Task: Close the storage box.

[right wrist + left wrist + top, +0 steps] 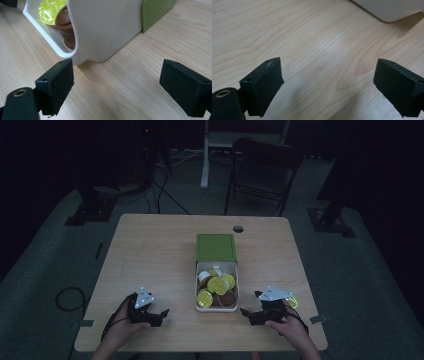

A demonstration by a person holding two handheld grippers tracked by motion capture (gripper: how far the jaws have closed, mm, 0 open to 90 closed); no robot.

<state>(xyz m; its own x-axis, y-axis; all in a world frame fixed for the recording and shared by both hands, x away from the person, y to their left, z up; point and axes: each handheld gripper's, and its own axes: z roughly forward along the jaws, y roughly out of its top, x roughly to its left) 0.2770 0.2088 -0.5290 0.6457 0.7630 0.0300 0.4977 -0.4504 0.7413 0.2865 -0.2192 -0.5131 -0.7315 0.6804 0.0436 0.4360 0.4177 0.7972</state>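
The room is dim around a pale wooden table [150,255]. Behind it on the floor stand a dark folding chair [262,172], a white stand [212,150] and some black cables [160,190]. A small round hole [238,228] sits in the tabletop near the far edge, beyond the box. A yellow-topped capsule [293,302] shows just past the right gripper's grey plate, near the table's right edge.

In the middle of the table lies a box [216,292] with a white tray pulled out toward the person and a green lid or sleeve [215,247] at its far end. The tray holds a loose heap of coffee capsules [218,284]: brown cups with bright yellow-green foil tops, some face up, some on their sides, one or two showing white. In the right gripper view the tray's rounded white corner [105,30] stands just ahead of the jaws, with a brown capsule [65,27] and its yellow top visible over the rim, and the green part [155,11] behind.

The left gripper [161,315] is at the near left of the table, well apart from the box, with bare wood between them. Its jaws stand wide with nothing between them; its own view shows only wood grain and a white corner [387,8] far ahead.

The right gripper [245,312] sits at the near right, pointing toward the tray's near right corner, close to it but not touching. Its jaws are wide too, empty, the left pad [56,85] just short of the tray's rim.
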